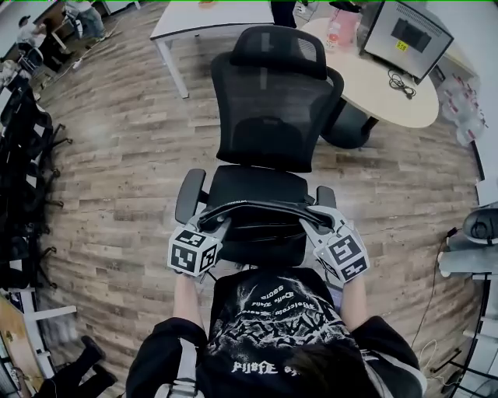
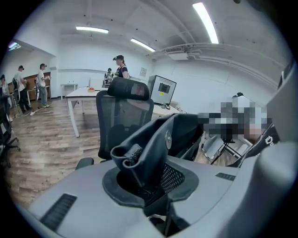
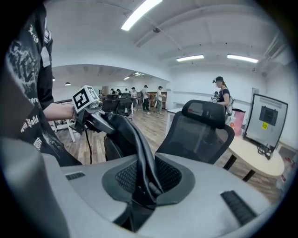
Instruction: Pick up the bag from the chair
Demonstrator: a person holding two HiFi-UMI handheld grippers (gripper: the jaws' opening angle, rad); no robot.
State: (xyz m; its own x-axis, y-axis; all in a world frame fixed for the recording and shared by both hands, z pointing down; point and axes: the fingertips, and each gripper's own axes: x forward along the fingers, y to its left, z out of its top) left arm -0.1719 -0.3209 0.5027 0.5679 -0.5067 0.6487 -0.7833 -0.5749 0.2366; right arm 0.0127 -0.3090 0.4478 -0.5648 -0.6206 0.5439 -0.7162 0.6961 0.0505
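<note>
The left gripper (image 1: 219,225) and right gripper (image 1: 311,225) each pinch one end of the floppy black fabric bag (image 1: 261,211). Its long axis spans crosswise between them, equally near both, over the front of the black mesh office chair's (image 1: 268,116) seat.

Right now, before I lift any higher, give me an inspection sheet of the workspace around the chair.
Surface: black mesh office chair on wooden plank floor.
Job's things: black soft bag, top edge stretched between both grippers over the seat; whether it touches the seat cannot be told.
Clutter: monitor and pink container on round beige table.
Grippers: left gripper shut on the bag's left end; right gripper shut on its right end.
Cables: black coiled cable on the round table.
Surroundings: white rectangular table, row of black chairs, standing person behind the chair.
</note>
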